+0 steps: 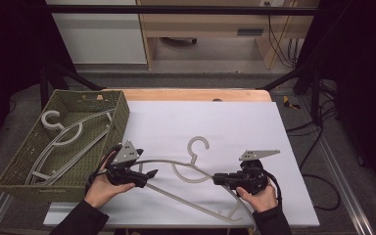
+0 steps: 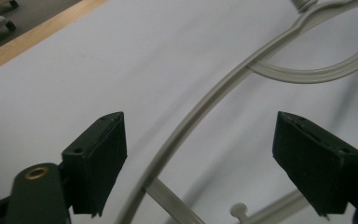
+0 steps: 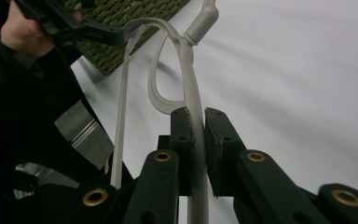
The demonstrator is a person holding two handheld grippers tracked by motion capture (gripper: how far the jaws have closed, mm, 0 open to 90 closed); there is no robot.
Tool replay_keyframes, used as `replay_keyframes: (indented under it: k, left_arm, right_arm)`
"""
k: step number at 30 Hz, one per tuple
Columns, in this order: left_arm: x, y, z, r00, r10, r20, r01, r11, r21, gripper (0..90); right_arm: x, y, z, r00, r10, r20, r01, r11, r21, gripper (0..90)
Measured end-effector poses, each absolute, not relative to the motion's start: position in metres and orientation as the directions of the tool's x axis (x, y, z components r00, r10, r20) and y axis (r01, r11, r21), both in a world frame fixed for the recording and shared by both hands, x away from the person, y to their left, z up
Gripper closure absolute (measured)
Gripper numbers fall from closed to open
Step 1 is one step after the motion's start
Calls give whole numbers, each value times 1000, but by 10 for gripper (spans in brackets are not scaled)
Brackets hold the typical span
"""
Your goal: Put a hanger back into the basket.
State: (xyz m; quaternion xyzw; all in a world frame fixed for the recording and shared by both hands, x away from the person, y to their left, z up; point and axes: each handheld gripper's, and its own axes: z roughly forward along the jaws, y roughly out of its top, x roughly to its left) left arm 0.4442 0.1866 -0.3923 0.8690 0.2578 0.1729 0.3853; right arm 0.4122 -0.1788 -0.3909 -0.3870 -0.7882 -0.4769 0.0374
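Observation:
A beige plastic hanger (image 1: 191,169) lies across the white mat, its hook (image 1: 198,144) pointing away from me. My right gripper (image 1: 216,178) is shut on the hanger's right arm; in the right gripper view the pads (image 3: 182,135) press that arm (image 3: 193,100) from both sides. At the hanger's left end, my left gripper (image 1: 149,175) is open. In the left gripper view the curved arm (image 2: 214,93) runs up between the wide-apart jaws (image 2: 200,116) and touches neither pad. A hand holds each gripper.
A green woven basket (image 1: 120,117) stands at the table's left edge, with more beige hangers (image 1: 63,137) lying in it. The white mat (image 1: 235,117) covers the table up to a wooden strip (image 1: 191,94) at the back. Cables trail on the floor at right.

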Motion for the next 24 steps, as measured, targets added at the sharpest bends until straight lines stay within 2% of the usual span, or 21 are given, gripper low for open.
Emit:
replay_keyframes:
  k: [3,7,11,15,19,24]
  left_arm:
    - [449,179,-401,828,542,146,294,-641,708,243]
    - [451,171,-408,855,480,200,248,-714,655,366]
    - [449,167,-413,871,432,234,210,-758,618,540]
    - [446,167,-414,880,416,228,200,-761,617,695]
    - [440,167,-413,892,380,246,170,-784,596,719]
    - [433,170,-413,895,364,258,154,-796,586,740]
  right_arm:
    - [412,-174,-392,-710,562,424,641,267,719,823]
    - [411,-168,-394,-718,552,424,643,294,707,823]
    - [412,-165,-396,-730,534,426,639,313,703,822]
    - [412,-165,-397,-730,523,440,645,313,697,821]
    - [413,-166,-399,-726,512,459,657,318,684,820]
    - [414,-166,-400,-756,485,438,626,341,702,816]
